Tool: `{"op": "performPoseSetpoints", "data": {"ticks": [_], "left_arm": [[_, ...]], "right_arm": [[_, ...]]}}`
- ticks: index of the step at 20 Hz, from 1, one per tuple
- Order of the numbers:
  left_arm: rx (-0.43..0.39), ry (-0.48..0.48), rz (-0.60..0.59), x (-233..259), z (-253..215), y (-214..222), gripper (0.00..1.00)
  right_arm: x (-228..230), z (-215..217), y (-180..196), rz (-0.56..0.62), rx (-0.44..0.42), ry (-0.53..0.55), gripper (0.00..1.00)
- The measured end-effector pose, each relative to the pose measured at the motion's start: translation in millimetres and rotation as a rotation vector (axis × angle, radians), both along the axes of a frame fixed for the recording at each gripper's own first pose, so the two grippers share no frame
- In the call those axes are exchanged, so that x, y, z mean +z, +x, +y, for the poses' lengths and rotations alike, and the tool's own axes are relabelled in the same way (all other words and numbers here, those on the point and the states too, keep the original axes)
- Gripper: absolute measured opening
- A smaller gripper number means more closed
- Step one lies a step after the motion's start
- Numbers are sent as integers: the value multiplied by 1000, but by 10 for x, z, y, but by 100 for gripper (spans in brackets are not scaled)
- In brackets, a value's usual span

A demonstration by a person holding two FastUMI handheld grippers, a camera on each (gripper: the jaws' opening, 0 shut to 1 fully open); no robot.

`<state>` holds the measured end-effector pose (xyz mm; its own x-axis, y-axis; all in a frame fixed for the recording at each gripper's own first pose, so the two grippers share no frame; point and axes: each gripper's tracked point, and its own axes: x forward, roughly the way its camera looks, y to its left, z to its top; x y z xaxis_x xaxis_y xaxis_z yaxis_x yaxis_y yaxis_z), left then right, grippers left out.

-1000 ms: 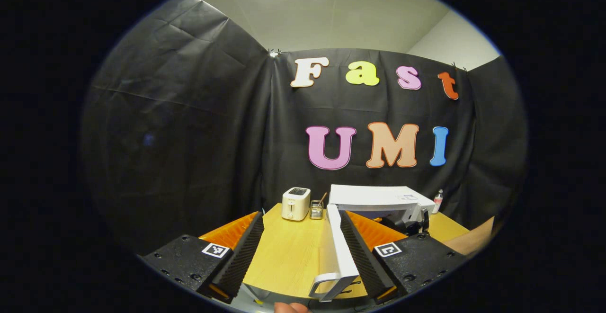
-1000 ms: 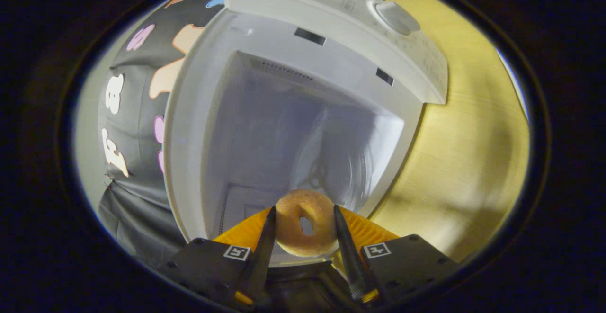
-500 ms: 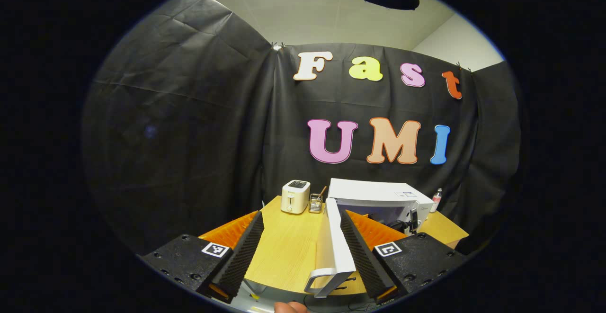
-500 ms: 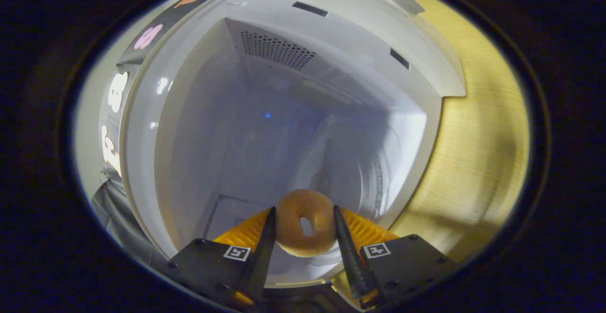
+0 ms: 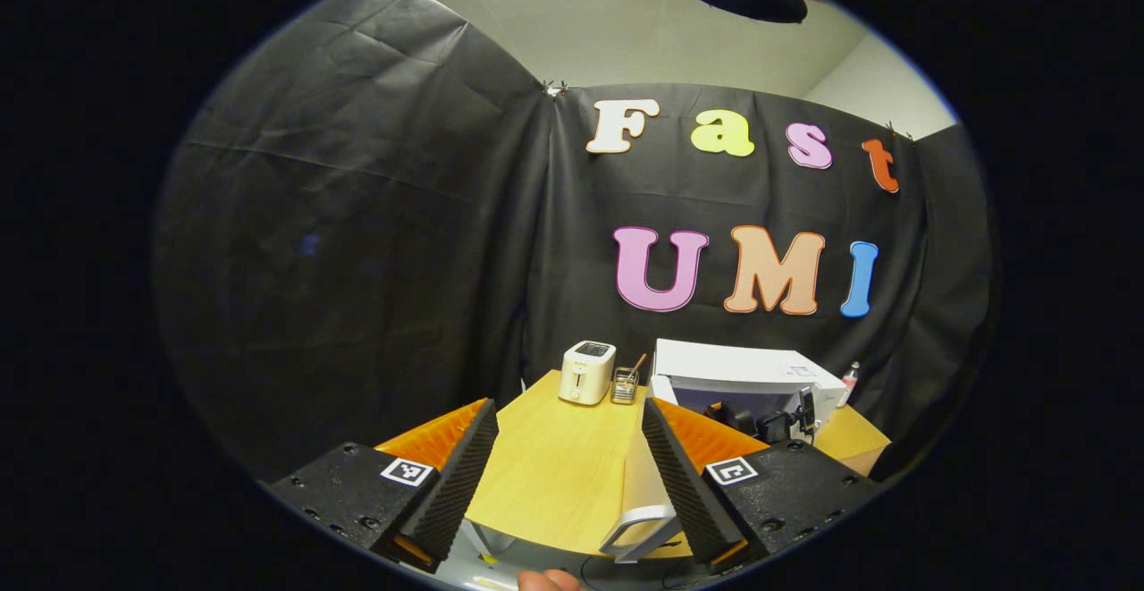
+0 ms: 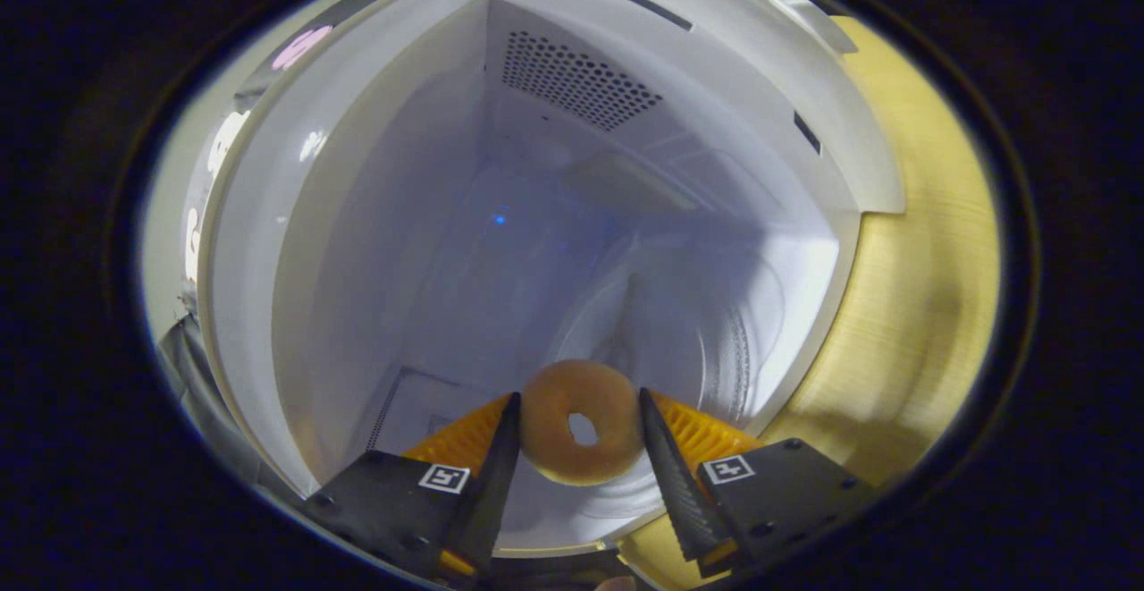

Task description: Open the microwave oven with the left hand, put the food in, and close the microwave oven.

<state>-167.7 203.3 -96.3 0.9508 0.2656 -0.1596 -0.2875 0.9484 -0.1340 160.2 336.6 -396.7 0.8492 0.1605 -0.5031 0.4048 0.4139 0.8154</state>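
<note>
Right hand-held gripper (image 6: 576, 426) clamped on golden ring-shaped doughnut (image 6: 581, 421), at 6 o'clock before open white microwave oven (image 6: 572, 206) cavity. Should carry level over round glass turntable (image 6: 688, 341), lower, then release. Left hand-held gripper (image 5: 567, 457) spread wide, empty, beside white door (image 5: 639, 493).

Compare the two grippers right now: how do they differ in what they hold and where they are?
The right gripper is shut on a doughnut; the left gripper is open, holding nothing. The right gripper reaches into the open microwave, with the doughnut over the glass plate; the left gripper hangs back from the table, with the open door beside its right finger. Both point toward the microwave.
</note>
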Motion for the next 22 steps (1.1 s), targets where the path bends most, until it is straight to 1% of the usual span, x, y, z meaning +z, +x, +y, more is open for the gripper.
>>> {"op": "performPoseSetpoints", "data": {"ticks": [1,2,4,8,9,10,11,13,16,17,18,19,22], "left_arm": [[-10,2,-3,18,-37,16,95],[-21,4,-4,18,-72,27,93],[-46,7,-8,43,-139,66,93],[-71,-2,-13,59,-203,96,93],[-73,-2,-12,58,-203,93,93],[-72,-2,-11,48,-197,95,95],[-72,-3,-12,55,-194,96,93],[-72,-3,-10,43,-176,113,92],[-76,0,-11,46,-176,107,93],[-80,4,-13,51,-182,116,93],[-86,10,-12,29,-178,127,92],[-90,15,-10,13,-164,128,95],[-112,23,12,-93,-146,96,95]], "right_arm": [[-14,-19,2,3,1,-16,74],[-22,-36,3,4,10,-35,75],[-25,-68,-4,2,29,-78,76],[1,-67,5,-9,64,-121,79],[30,-77,20,-24,71,-143,80],[66,-92,33,-38,76,-166,84],[71,-75,31,-40,90,-176,87],[37,-47,2,-21,108,-171,88],[105,-92,-8,-58,112,-208,87],[97,-84,-59,-50,128,-213,97],[87,-88,-119,-45,147,-219,98],[111,-110,-173,-56,166,-244,98],[192,-218,-421,-97,240,-339,98]]}}
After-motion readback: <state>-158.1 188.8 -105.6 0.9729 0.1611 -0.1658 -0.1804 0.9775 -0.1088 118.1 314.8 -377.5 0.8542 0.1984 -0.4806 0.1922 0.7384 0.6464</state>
